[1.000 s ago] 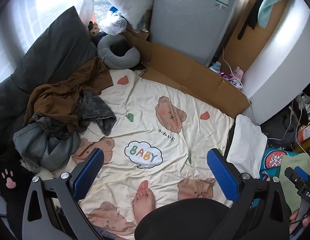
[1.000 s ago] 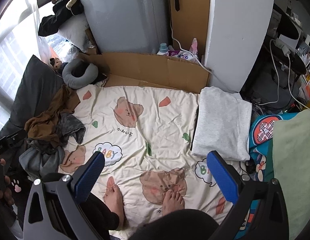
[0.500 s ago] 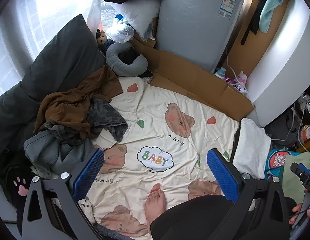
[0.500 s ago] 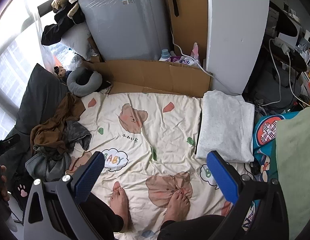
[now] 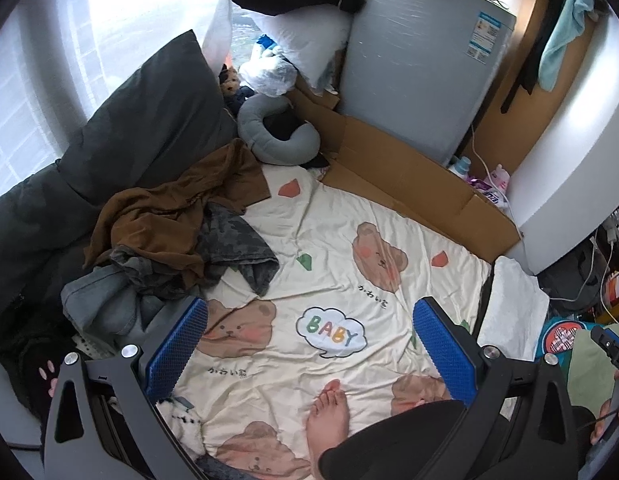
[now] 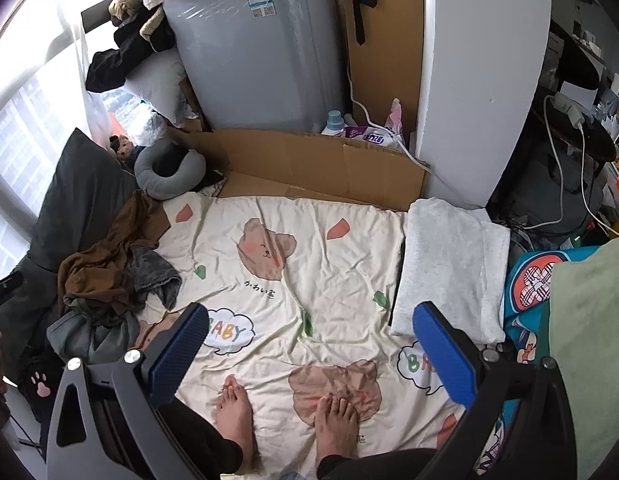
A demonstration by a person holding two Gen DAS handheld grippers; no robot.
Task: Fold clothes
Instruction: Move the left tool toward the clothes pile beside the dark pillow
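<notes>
My left gripper hangs above the bed with its blue fingers spread wide apart, and nothing is between them. My right gripper is the same: the fingers are released and empty, high over the blanket.

Under both grippers lies this cream blanket with brown bears and a "BABY" cloud printed on it. It is a little wrinkled. My two bare feet stand on it at the near edge.

The clothes that wait for folding are in a loose pile on the left side of the blanket, just beyond my left finger. On top is a brown garment, crumpled and spread, with one part reaching toward the grey neck pillow. Under it is a dark grey piece with a faded, mottled look, whose corner lies out on the blanket. Lowest is a blue-grey garment, bunched against the dark cushion.

On the right edge of the blanket lies a light grey garment, already folded into a flat neat rectangle, well apart from the pile. Behind the bed stands brown cardboard and a grey appliance.
</notes>
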